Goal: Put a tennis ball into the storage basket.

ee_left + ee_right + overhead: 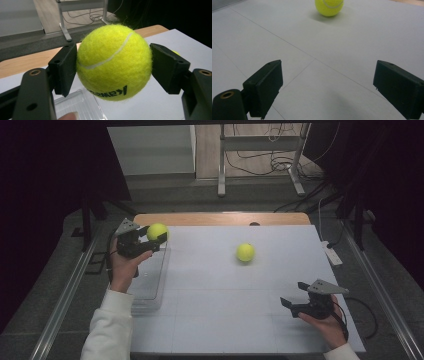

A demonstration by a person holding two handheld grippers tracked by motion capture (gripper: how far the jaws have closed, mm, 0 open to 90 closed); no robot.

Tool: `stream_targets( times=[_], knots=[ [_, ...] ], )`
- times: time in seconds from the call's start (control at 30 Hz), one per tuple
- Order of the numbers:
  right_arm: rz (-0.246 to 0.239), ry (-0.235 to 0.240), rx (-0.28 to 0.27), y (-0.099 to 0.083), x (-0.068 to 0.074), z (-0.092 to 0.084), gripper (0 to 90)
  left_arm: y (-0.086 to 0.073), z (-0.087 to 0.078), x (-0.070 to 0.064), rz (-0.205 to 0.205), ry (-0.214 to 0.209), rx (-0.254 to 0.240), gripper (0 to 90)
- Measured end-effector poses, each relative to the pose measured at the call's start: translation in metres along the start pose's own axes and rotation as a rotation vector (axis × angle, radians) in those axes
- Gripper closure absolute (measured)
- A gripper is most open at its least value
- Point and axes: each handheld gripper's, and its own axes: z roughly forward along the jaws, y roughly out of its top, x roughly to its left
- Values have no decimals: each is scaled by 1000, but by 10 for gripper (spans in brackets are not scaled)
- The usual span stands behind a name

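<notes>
- Left tool (153,238) clamped on a yellow tennis ball (113,62), both pads pressed to its sides, held above a clear plastic tray (150,285) just beneath.
- Right tool (295,295) spread wide, nothing between its pads, low over the white tabletop (210,290).
- Second tennis ball (245,252) well ahead of the right tool, open surface between.
- Wooden edge (220,218) beyond the left tool; grey floor and cables farther off.
</notes>
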Motion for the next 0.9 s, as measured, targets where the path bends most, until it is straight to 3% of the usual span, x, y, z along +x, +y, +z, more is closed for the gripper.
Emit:
stream_targets(
  times=[0.6,0.9],
  knots=[
    [-7,-3,3,0,0,0,92,3,4,15,-17,33,-5,269],
    [-8,-2,2,0,1,0,92,1,3,25,-48,53,-5,269]
  ],
)
